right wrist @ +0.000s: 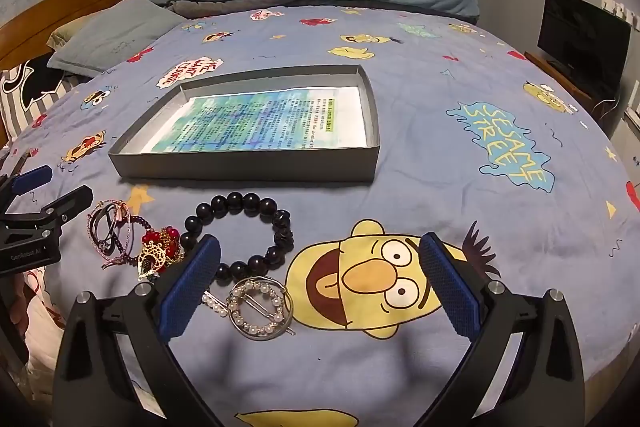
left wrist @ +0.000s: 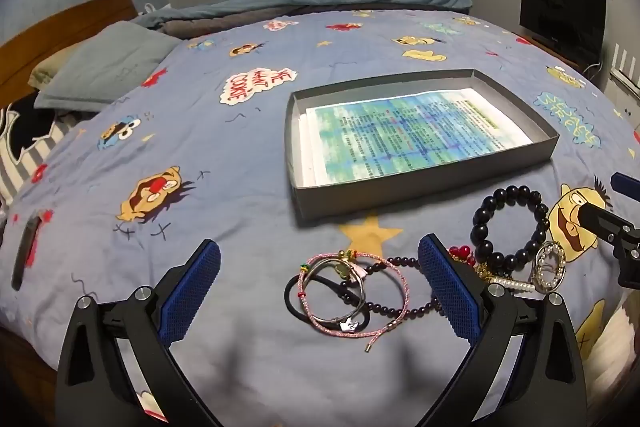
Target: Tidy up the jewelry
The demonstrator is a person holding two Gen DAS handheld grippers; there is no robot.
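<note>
Both my grippers – left gripper, right gripper – gape fully, holding nothing; the jewelry pile lies tangled just before the grey box – I risk snagging several pieces together

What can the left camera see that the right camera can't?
Only the left camera shows the pink cord bracelet and black hair tie spread out flat, lying between the open left tongs.

Only the right camera shows the whole pearl ring clip, between the open right tongs, and the Sesame Street print.

Both show the grey box with a printed sheet inside, the black bead bracelet, and the cartoon bedspread.
</note>
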